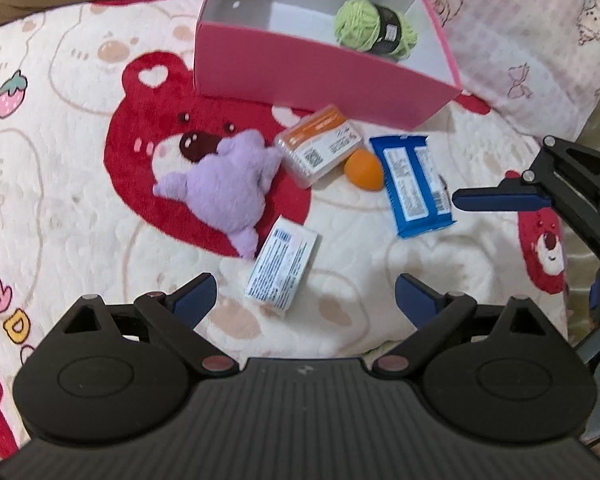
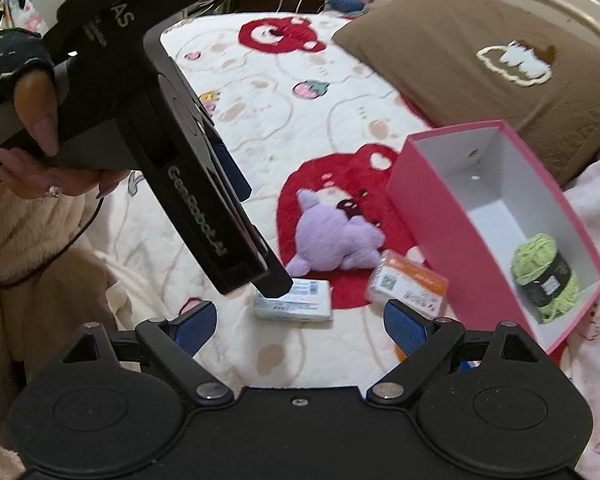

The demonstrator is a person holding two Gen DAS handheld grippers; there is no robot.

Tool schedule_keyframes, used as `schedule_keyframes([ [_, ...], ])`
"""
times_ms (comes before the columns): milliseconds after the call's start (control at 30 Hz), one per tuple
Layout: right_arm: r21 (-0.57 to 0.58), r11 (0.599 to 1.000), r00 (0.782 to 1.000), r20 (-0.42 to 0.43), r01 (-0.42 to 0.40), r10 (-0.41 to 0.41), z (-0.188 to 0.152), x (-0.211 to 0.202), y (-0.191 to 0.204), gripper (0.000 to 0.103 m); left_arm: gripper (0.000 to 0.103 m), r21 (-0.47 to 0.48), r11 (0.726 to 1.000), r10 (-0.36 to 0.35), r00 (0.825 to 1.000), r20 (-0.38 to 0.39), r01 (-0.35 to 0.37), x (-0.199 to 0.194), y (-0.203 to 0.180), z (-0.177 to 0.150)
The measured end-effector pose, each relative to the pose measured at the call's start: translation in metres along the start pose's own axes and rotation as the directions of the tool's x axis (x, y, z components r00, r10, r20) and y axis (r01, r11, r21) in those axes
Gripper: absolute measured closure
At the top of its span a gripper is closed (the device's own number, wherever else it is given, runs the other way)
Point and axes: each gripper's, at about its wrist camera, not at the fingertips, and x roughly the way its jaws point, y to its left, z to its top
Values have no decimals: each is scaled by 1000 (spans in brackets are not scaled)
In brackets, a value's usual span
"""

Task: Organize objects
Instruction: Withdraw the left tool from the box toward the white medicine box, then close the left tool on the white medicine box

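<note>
A pink box (image 1: 300,76) stands open on the bed with a green yarn ball (image 1: 374,28) inside; both show in the right wrist view, box (image 2: 432,216), yarn (image 2: 544,276). In front lie a purple plush (image 1: 224,184), an orange-topped clear box (image 1: 320,144), an orange ball (image 1: 364,169), a blue packet (image 1: 414,184) and a white box (image 1: 284,266). My left gripper (image 1: 306,300) is open and empty, hovering over the white box (image 2: 296,304). My right gripper (image 2: 300,324) is open and empty, low near the orange-topped box (image 2: 410,284) and plush (image 2: 336,240).
The bed has a cream blanket (image 1: 60,184) with red bear prints. A brown pillow (image 2: 480,64) lies behind the box. A pink patterned pillow (image 1: 532,52) is at the right. The left gripper's body (image 2: 204,184) and hand cross the right wrist view.
</note>
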Motion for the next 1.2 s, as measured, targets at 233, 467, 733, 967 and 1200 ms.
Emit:
schedule_keyframes([
  [233, 9, 999, 999, -23, -44, 44, 0, 21, 1, 10, 9, -59, 998, -17, 998, -65, 13, 22, 10, -4],
  [467, 20, 998, 997, -44, -62, 63, 0, 50, 0, 10, 9, -116, 993, -11, 998, -69, 3, 39, 22, -11],
  [733, 24, 997, 995, -67, -78, 79, -2, 80, 0, 10, 13, -175, 985, -16, 999, -34, 10, 54, 34, -14],
  [967, 31, 998, 995, -79, -63, 65, -7, 106, -1, 10, 15, -196, 980, -39, 998, -42, 30, 67, 40, -19],
  [1200, 46, 998, 995, -84, -49, 53, -18, 130, -6, 11, 21, -235, 972, -40, 999, -34, 31, 82, 53, -21],
])
